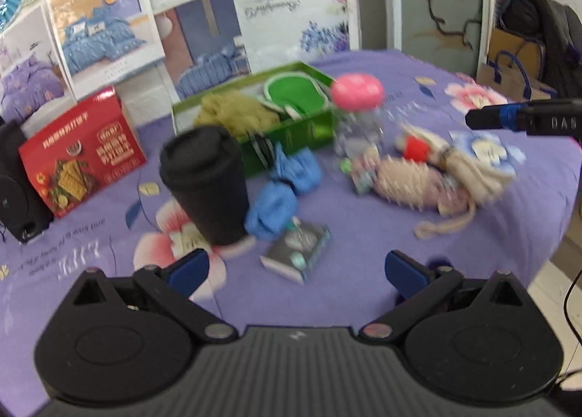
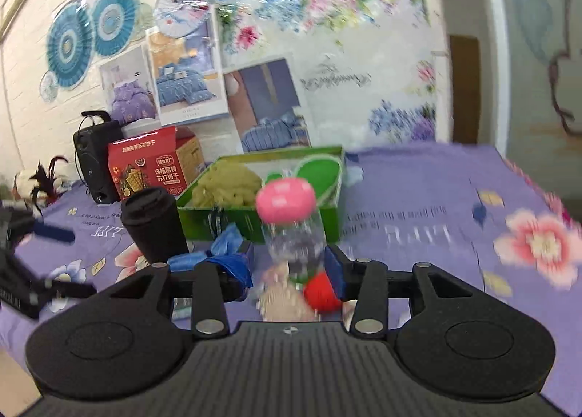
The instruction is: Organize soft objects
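Left wrist view: left gripper (image 1: pixel 296 267) jaws spread, empty, blue cloth (image 1: pixel 280 195) loose just beyond. Right gripper (image 2: pixel 287 271) jaws partly apart, nothing pinched. Imo grab the bunched middle, drop into far green box (image 1: pixel 291 133).

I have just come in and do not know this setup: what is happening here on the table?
A person with two handheld grippers is sorting soft things into a green box. It already holds an olive cloth and a green pad. Blue cloths and a cream bundle lie on the purple sheet. The left gripper is open and empty; the right gripper holds nothing.
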`<state>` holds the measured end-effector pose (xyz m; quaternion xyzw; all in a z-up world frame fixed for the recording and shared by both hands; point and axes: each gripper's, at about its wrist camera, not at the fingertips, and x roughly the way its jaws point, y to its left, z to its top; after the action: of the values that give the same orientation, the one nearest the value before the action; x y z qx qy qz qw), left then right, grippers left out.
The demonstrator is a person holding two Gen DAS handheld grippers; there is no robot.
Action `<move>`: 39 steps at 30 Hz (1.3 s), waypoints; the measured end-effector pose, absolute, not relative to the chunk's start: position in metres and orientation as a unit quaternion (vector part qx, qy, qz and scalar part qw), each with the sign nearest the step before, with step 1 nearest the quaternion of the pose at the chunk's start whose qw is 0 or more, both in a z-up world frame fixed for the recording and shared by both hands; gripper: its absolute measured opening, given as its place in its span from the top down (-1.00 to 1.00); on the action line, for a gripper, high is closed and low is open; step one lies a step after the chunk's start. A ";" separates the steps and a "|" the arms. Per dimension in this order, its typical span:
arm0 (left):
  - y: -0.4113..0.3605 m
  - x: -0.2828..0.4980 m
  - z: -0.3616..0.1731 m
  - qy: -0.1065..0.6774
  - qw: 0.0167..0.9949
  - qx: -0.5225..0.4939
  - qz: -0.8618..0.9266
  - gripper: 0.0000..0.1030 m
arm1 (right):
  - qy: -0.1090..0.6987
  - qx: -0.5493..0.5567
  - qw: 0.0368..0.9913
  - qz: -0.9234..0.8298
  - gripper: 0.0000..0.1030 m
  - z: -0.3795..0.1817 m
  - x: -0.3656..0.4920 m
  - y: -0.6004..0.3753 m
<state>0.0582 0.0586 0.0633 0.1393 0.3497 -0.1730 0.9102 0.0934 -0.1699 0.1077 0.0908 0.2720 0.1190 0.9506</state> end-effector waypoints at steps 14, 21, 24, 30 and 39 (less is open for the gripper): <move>0.102 0.024 0.006 0.390 0.870 0.241 -0.182 -0.99 | 0.422 0.097 0.878 0.205 0.43 0.049 0.024 -0.081; 0.113 0.053 -0.003 0.380 0.834 0.268 -0.297 -0.99 | 0.431 0.098 0.879 0.176 0.40 0.052 0.038 -0.068; 0.113 0.066 -0.006 0.379 0.813 0.284 -0.338 -0.99 | 0.426 0.080 0.886 0.162 0.39 0.053 0.042 -0.060; 0.109 0.083 -0.016 0.386 0.784 0.290 -0.390 -0.99 | 0.427 0.084 0.891 0.129 0.32 0.060 0.050 -0.054; 0.111 0.081 -0.016 0.375 0.786 0.291 -0.397 -0.99 | 0.430 0.064 0.893 0.118 0.21 0.073 0.056 -0.043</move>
<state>0.0809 0.1111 -0.0155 0.2911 0.3749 -0.3968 0.7857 0.0558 -0.0435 0.0731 0.0639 0.4303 0.1184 0.8926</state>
